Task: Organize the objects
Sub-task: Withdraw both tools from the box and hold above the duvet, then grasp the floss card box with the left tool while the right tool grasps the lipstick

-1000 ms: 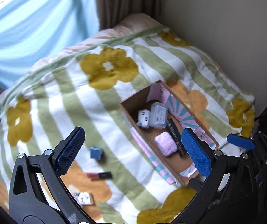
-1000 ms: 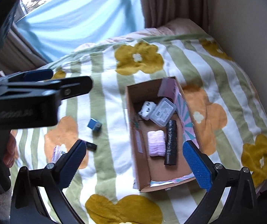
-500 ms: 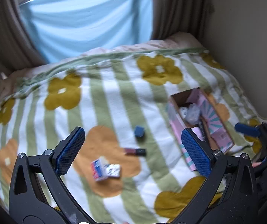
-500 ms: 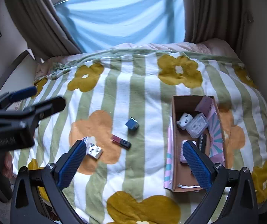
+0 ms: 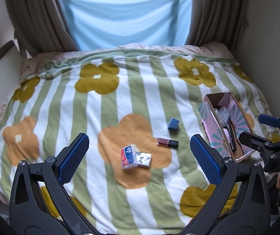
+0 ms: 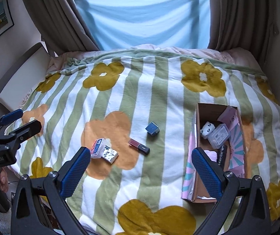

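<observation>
An open cardboard box [image 6: 210, 111] lies on the flowered bedspread at the right; it also shows in the left wrist view [image 5: 214, 98]. It holds a white toy [image 6: 206, 129], a clear case [image 6: 219, 135], a black tube [image 6: 222, 154] and a pink item [image 6: 211, 154]. Loose on the blanket lie a blue cube [image 5: 173, 123] [image 6: 152, 128], a red-and-black tube [image 5: 167, 142] [image 6: 139, 146], a red-and-blue clear case [image 5: 128, 156] [image 6: 98, 147] and a patterned white packet [image 5: 144, 159] [image 6: 110, 153]. My left gripper [image 5: 140, 162] and right gripper [image 6: 142, 174] are both open, empty, above the blanket's near part.
The bedspread [image 5: 120, 98] covers a bed with a wall on the right and a blue sheet over the window [image 5: 124, 13] behind, with brown curtains [image 6: 55, 13] on both sides. A cushioned ledge [image 6: 22, 74] runs along the left.
Both grippers have pulled back and swung left from above the box. The view now takes in the whole bed and the loose items. Both stay open.
</observation>
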